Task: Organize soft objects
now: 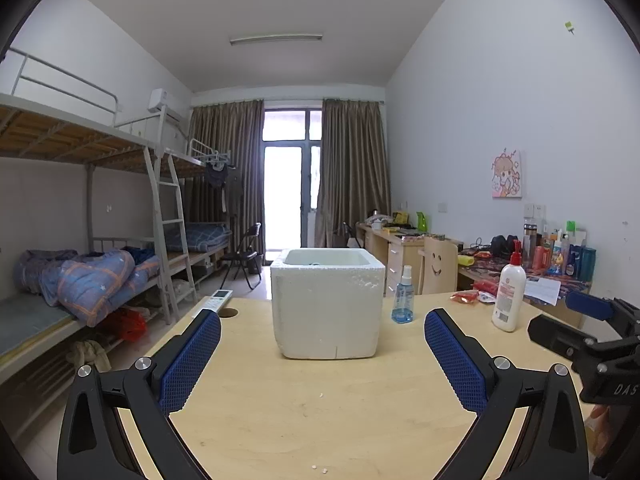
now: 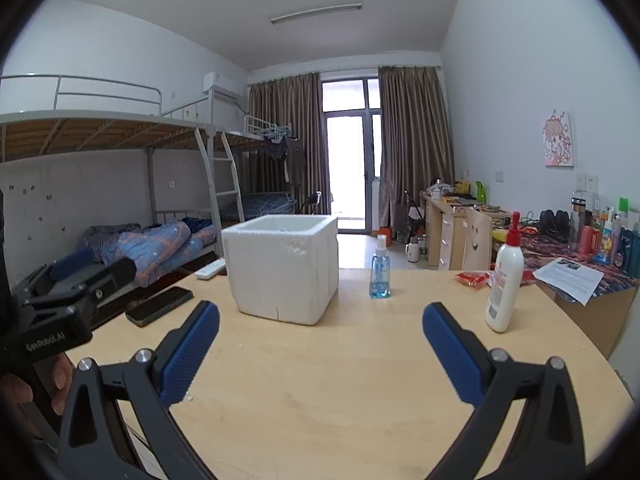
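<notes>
Standing: one foam box (image 1: pixel 327 304), two bottles (image 1: pixel 509 292).

Bunk beds (image 1: pixel 80 152) with a rumpled blue quilt (image 1: pixel 92 276) line the left wall. Brown curtains (image 1: pixel 352 172) frame the far balcony door (image 1: pixel 288 176). Cluttered desks (image 1: pixel 404 240) run along the right wall.
</notes>
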`<action>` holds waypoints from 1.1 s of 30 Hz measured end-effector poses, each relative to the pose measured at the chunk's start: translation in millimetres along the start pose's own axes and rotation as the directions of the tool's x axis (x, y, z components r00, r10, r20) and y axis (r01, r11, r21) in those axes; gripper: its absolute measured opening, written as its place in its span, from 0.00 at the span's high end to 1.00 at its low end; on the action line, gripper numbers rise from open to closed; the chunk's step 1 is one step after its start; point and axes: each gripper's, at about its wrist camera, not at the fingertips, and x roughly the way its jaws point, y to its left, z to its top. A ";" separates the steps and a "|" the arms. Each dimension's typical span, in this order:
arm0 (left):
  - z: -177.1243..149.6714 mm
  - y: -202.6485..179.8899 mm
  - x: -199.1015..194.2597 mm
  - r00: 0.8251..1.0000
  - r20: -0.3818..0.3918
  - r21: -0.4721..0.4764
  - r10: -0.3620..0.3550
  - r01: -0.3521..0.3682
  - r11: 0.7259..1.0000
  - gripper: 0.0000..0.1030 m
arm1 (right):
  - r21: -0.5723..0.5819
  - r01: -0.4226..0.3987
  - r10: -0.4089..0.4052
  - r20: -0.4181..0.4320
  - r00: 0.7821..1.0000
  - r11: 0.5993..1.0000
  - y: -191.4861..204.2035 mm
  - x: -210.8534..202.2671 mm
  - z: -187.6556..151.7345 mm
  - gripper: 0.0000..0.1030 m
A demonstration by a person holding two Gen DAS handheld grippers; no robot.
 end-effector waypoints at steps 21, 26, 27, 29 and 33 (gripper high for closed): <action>-23.0 -5.1 -2.9 0.998 -0.046 0.013 0.046 -0.045 0.999 0.01 | 0.013 0.009 -0.009 -0.003 1.000 1.000 2.2 -8.9 -16.9 0.00; -20.9 -6.2 -9.3 0.998 -0.040 0.021 0.054 -0.053 0.998 0.01 | 0.003 0.008 -0.008 0.003 1.000 1.000 6.8 -14.3 -16.5 0.00; -21.0 -5.9 -9.5 0.998 -0.039 0.019 0.054 -0.053 0.998 0.01 | 0.001 0.010 -0.010 0.003 1.000 1.000 7.1 -14.3 -16.0 0.00; -20.6 -5.4 -9.6 0.997 -0.037 0.019 0.060 -0.059 0.998 0.01 | -0.008 0.010 -0.010 0.009 1.000 1.000 9.2 -15.0 -14.8 0.00; -22.4 -5.5 -8.2 0.997 -0.047 0.010 0.057 -0.057 0.998 0.01 | -0.009 0.010 -0.010 0.006 1.000 1.000 7.2 -12.3 -15.3 0.00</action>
